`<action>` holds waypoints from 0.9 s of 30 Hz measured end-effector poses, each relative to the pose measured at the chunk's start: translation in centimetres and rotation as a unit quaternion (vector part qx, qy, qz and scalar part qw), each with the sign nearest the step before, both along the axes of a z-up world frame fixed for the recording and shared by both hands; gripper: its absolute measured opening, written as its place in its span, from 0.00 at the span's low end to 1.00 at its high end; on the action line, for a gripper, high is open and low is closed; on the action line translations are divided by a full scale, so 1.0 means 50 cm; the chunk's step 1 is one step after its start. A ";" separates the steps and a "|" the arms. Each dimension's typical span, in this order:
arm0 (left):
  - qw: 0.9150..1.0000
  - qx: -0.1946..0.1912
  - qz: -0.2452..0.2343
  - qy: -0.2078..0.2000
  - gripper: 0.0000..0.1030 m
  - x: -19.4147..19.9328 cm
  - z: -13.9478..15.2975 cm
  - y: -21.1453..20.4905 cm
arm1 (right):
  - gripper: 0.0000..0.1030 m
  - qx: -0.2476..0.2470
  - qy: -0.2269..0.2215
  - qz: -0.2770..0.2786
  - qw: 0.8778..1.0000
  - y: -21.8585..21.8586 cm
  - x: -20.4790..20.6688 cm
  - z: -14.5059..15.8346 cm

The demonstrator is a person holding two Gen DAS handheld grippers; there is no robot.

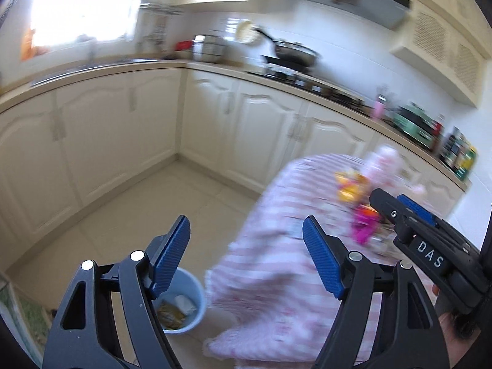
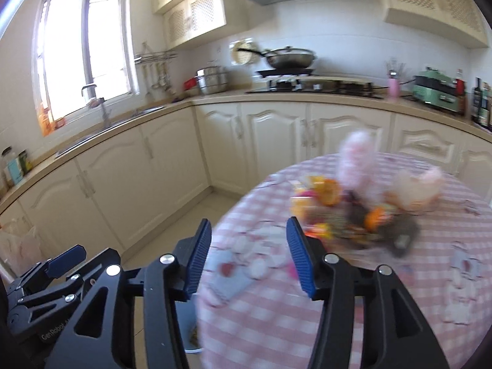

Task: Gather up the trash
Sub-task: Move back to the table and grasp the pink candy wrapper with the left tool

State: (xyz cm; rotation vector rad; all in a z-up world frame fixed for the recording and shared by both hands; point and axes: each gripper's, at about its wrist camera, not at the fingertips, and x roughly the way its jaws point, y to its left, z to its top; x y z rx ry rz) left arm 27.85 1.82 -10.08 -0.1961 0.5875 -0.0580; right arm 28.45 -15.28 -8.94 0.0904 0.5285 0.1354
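A blurred pile of trash (image 2: 347, 215), orange, yellow and pink scraps, lies on a round table with a pink checked cloth (image 2: 307, 313). It also shows in the left wrist view (image 1: 356, 200). A light blue bin (image 1: 184, 304) with scraps inside stands on the floor beside the table. My left gripper (image 1: 246, 255) is open and empty, above the bin and the table's edge. My right gripper (image 2: 246, 255) is open and empty, over the table's near edge, short of the pile. The right gripper (image 1: 409, 212) shows in the left wrist view near the pile.
Cream cabinets (image 2: 270, 141) run in an L along the walls with a countertop, a sink (image 2: 141, 112) under the window, a stove with a wok (image 2: 289, 57), pots, a green appliance (image 2: 436, 92) and bottles. Beige tiled floor (image 1: 135, 212) lies between cabinets and table.
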 end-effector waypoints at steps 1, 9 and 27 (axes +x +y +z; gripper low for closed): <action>1.000 0.002 -0.014 0.001 0.71 0.001 0.002 -0.028 | 0.51 -0.001 0.001 -0.014 1.000 -0.031 -0.007 0.003; 0.995 0.026 -0.096 0.014 0.71 0.004 -0.006 -0.214 | 0.52 0.029 0.036 -0.090 0.995 -0.235 -0.050 -0.032; 0.995 0.054 -0.073 0.039 0.71 0.026 -0.024 -0.224 | 0.19 0.135 0.139 0.010 0.981 -0.248 0.039 -0.103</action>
